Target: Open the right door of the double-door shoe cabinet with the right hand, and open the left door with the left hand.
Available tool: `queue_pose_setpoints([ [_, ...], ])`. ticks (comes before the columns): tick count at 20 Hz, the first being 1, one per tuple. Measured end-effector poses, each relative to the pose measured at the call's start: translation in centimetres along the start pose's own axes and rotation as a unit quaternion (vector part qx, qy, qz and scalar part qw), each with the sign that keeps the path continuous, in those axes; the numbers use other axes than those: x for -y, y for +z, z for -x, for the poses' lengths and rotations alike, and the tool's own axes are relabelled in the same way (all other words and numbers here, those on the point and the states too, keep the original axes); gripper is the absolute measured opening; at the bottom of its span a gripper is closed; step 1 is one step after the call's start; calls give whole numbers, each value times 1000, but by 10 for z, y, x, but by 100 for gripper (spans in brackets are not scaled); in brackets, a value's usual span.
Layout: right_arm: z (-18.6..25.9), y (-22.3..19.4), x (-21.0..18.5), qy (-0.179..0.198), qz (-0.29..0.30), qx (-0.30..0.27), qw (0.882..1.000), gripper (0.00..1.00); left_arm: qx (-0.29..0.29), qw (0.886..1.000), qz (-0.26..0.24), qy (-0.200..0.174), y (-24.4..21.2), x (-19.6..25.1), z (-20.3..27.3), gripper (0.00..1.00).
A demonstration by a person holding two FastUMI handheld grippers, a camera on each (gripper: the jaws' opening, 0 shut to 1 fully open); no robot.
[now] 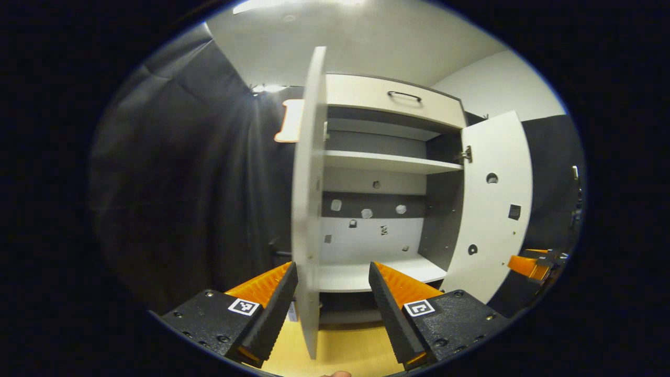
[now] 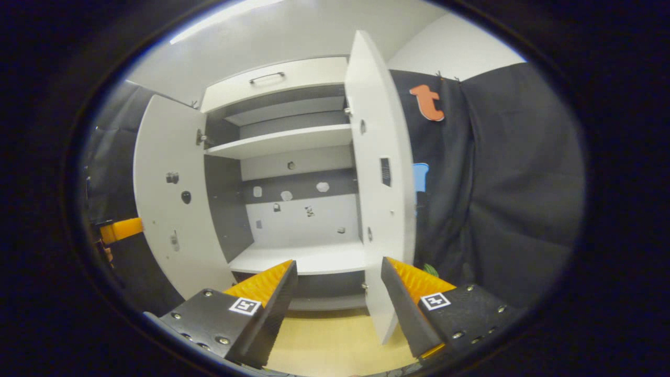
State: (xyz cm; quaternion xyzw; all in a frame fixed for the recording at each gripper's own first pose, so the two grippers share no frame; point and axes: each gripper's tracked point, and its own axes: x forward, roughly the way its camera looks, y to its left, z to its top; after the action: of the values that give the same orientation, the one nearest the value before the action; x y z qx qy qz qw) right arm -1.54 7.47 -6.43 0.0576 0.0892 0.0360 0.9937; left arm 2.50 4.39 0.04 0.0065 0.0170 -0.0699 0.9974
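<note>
Both doors already stand swung out, so what matters now is how each door edge sits against your tool. Your left tool (image 1: 333,303) is spread wide and grips nothing; the left door (image 1: 309,209) rises edge-on just ahead of it, its long axis vertical, and its lower edge falls inside the gap, just beside the left-hand finger (image 1: 272,309) and apart from the other. I cannot tell whether it touches that finger. Your right tool (image 2: 339,303) is likewise wide open and empty; the right door (image 2: 379,173) stands upright ahead of it and slightly to its right, the bottom corner dropping into the gap close to the right-hand finger (image 2: 408,309). The cabinet (image 2: 293,141) with its bare shelves lies straight ahead between the two doors. In the left gripper view the right door (image 1: 492,204) shows well off to that tool's right, with the other tool (image 1: 528,264) beyond its lower edge. Each hand is nearest its own door, so judging from this, both doors look open, and you need only back each tool straight away along its own fingers, keeping clear of the door edge.
</note>
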Motion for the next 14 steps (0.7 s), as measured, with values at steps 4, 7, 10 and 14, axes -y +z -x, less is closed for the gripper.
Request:
queue_pose_setpoints([
  [4,-8,27,-42,37,8,26,999,95,25,998,-14,-58,21,52,-17,86],
  [7,-12,42,-53,49,1,40,998,95,33,996,-12,-82,25,78,-24,98],
  [10,-12,48,-50,43,4,50,998,95,35,995,-5,-93,28,85,-24,100],
  [14,-14,51,-47,43,2,52,998,95,33,995,-2,-96,26,91,-27,99],
])
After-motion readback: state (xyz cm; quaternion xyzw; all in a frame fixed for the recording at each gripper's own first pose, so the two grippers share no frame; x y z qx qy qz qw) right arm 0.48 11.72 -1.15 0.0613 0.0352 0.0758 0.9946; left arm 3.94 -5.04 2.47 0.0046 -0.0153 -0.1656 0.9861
